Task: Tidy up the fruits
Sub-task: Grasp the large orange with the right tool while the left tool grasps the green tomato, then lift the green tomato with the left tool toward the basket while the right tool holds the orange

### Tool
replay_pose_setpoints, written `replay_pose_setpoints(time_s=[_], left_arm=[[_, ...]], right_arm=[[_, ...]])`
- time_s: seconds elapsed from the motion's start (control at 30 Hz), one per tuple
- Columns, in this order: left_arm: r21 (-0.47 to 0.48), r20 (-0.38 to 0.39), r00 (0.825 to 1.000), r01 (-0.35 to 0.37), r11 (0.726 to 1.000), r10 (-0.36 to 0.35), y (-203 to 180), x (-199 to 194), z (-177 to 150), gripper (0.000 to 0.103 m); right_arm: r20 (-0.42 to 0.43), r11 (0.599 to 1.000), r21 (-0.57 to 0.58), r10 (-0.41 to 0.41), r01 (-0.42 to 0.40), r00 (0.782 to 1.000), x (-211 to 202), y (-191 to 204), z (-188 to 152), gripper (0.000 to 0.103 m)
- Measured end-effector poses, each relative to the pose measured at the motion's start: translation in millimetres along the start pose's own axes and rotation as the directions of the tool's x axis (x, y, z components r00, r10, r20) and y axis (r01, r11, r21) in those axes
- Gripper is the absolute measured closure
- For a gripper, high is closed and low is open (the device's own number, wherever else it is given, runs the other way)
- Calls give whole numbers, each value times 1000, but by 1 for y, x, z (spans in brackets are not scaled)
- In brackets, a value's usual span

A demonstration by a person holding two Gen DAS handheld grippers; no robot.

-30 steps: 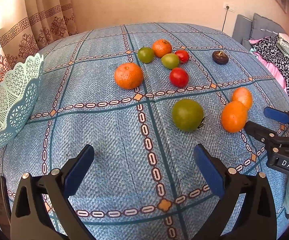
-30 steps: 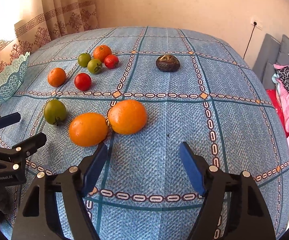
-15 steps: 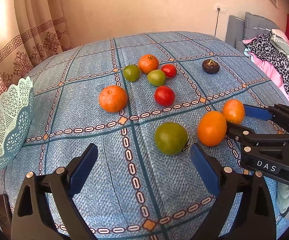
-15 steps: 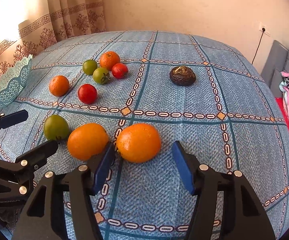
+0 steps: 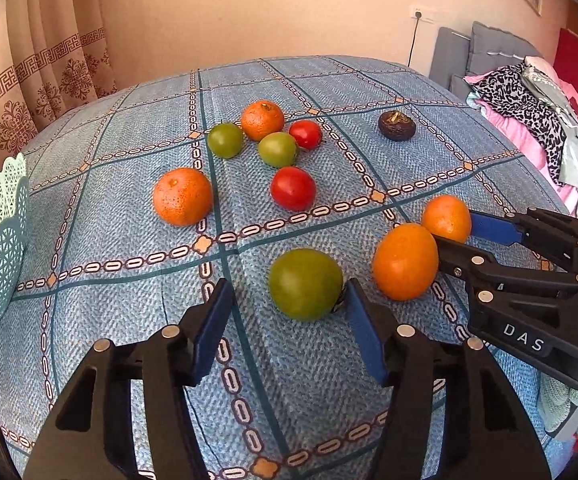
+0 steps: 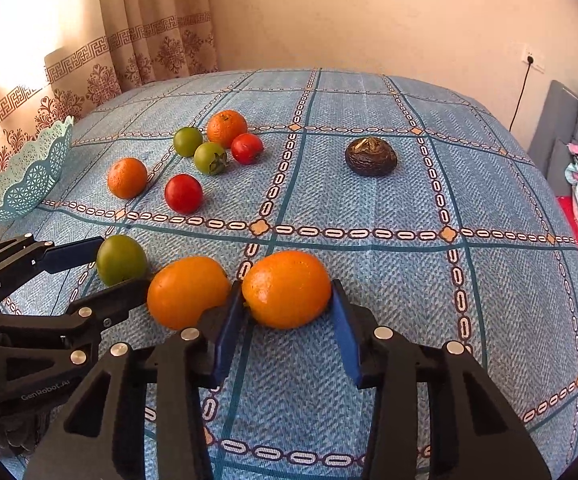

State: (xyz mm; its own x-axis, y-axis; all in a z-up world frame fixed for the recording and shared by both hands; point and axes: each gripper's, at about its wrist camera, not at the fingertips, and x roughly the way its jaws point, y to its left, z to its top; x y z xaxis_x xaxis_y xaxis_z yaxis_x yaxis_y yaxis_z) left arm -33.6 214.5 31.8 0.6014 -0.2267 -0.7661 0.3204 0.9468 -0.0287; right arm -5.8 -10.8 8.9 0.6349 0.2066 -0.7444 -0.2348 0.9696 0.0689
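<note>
fruits: scattered on the blue tablecloth [image 6: 369,208], none in the basket [image 6: 29,176] at far left
left gripper [image 5: 289,320]: wide open, big green tomato [image 5: 305,284] just ahead between its pads, right pad maybe touching
right gripper [image 6: 287,320]: pads flank an orange [image 6: 287,288], look in contact, grip unconfirmed
second orange [image 6: 187,292]: touching outside its left finger
</note>
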Motion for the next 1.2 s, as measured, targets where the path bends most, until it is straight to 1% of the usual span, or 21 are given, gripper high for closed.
replay_pose_setpoints(time_s=[0.17,0.23,0.33,0.43,0.6,0.77,0.83,0.93,0.97,1.07,1.2], left_arm=[[-31,17,998,55,998,-55,6,-3,-1,57],[-32,36,998,50,998,-49,6,-6,-2,57],[-29,67,997,34,999,-32,5,-13,-4,62],[-44,85,996,35,998,-31,8,-18,-5,65],[-70,76,995,71,995,-65,14,-18,-4,65],[-65,27,995,96,993,-94,14,-7,-3,64],[-52,13,997,82,995,-81,11,-4,-4,64],[-39,19,997,78,996,-77,9,-5,-5,64],[-39,23,997,78,996,-77,9,-5,-6,66],[-38,41,997,67,997,-66,7,-9,-8,69],[-32,86,996,18,999,-15,5,-19,-10,72]], right_arm=[[22,999,46,4,-5,1000,-5,-7,-1,61],[34,998,67,2,-4,999,-8,-11,-1,61],[53,995,101,-2,-3,999,-13,-19,-3,61],[69,991,131,-7,-2,998,-17,-25,-4,61],[72,989,151,-11,0,997,-16,-26,-2,61],[67,991,135,-12,2,998,-14,-22,-1,61],[66,991,136,-12,3,998,-13,-22,-2,61],[67,989,148,-6,-4,998,-12,-24,-2,61],[67,988,153,-4,-7,998,-12,-24,-2,61],[75,987,162,-1,-12,997,-14,-27,-3,61],[86,985,171,-2,-13,996,-16,-27,-4,61]])
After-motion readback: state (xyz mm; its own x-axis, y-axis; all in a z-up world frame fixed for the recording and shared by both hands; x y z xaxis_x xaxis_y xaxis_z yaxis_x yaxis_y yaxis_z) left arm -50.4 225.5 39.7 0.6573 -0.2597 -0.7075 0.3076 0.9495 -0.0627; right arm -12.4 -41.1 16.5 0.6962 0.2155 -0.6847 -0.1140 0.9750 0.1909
